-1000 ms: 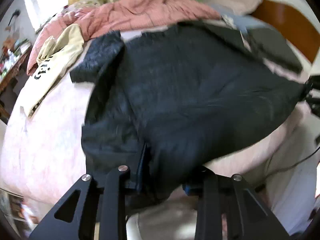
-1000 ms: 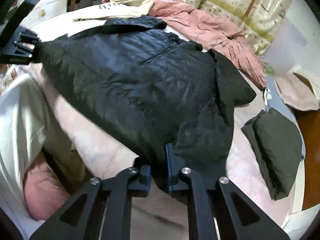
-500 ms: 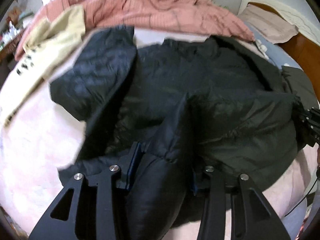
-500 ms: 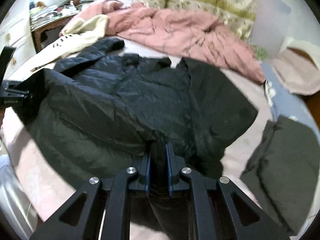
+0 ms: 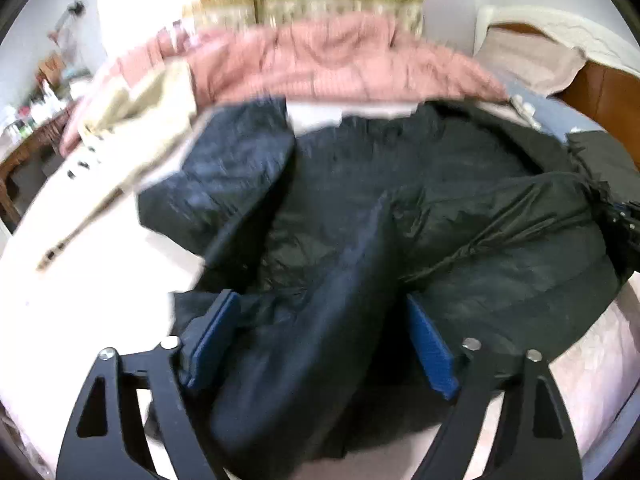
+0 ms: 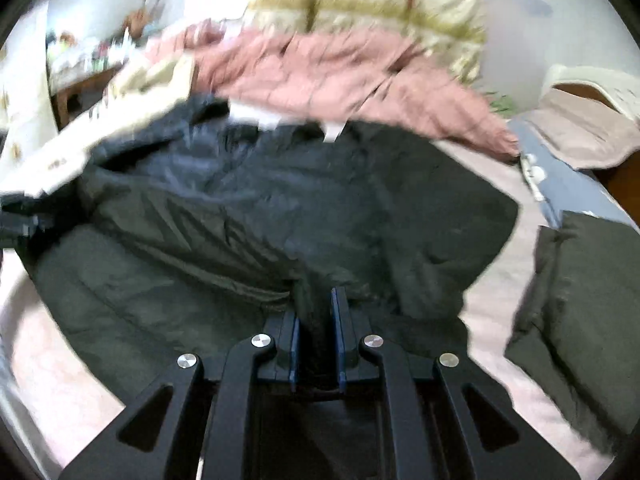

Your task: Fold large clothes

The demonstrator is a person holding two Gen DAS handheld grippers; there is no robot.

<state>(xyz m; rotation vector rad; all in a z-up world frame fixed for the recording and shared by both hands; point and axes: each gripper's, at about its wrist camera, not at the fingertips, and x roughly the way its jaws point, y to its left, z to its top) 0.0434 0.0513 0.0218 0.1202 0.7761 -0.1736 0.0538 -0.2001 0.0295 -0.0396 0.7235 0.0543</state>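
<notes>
A large black puffer jacket (image 5: 400,208) lies on the pink bed, its lower hem folded up over its body; it also shows in the right wrist view (image 6: 280,208). My left gripper (image 5: 320,320) is open, its blue pads wide apart with a bulge of the jacket hem lying between them. My right gripper (image 6: 314,312) is shut on the jacket's hem, the pads pinching a fold of fabric. The right gripper shows at the right edge of the left wrist view (image 5: 624,224), and the left gripper at the left edge of the right wrist view (image 6: 20,220).
A pink quilt (image 5: 340,64) is heaped at the far side of the bed. A cream garment with black letters (image 5: 132,128) lies at the left. A folded dark garment (image 6: 580,300) lies at the right. A wooden headboard (image 5: 608,96) and pillow stand beyond.
Both grippers carried the jacket's hem forward over its body. The left gripper's jaws have opened wide and let go of the hem. The right gripper stays shut on the fabric.
</notes>
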